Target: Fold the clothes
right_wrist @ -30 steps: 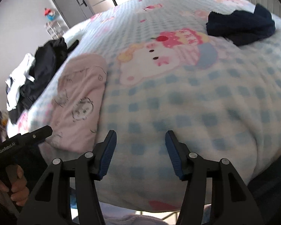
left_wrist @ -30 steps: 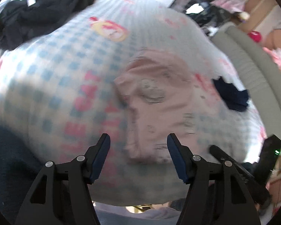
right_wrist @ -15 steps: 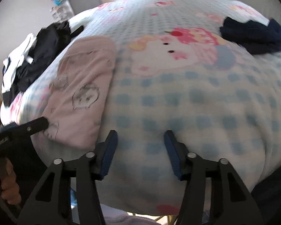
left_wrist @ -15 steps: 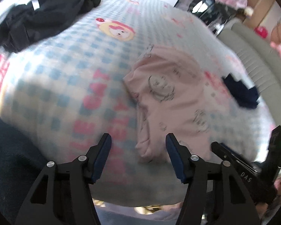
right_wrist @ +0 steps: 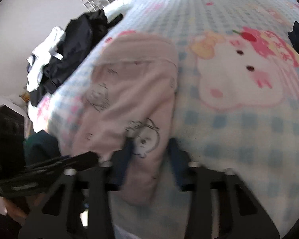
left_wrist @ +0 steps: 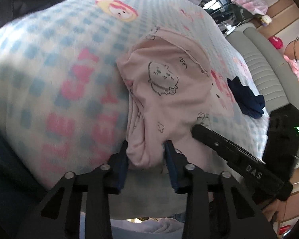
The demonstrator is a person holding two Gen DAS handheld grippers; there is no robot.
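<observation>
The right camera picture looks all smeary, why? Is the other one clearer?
Right wrist view: motion blur smears the pink garment and the left gripper beside it. Left wrist view: sharper on the garment's bear print, though the checked blanket at left is blurry. Both bend at the edges from the fisheye lens.

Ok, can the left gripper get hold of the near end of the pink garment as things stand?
Probably yes. The left gripper is open with the bunched near end of the pink garment already lying between its fingers, nothing in the way. The right gripper straddles the same end alongside, without blocking it.
</observation>
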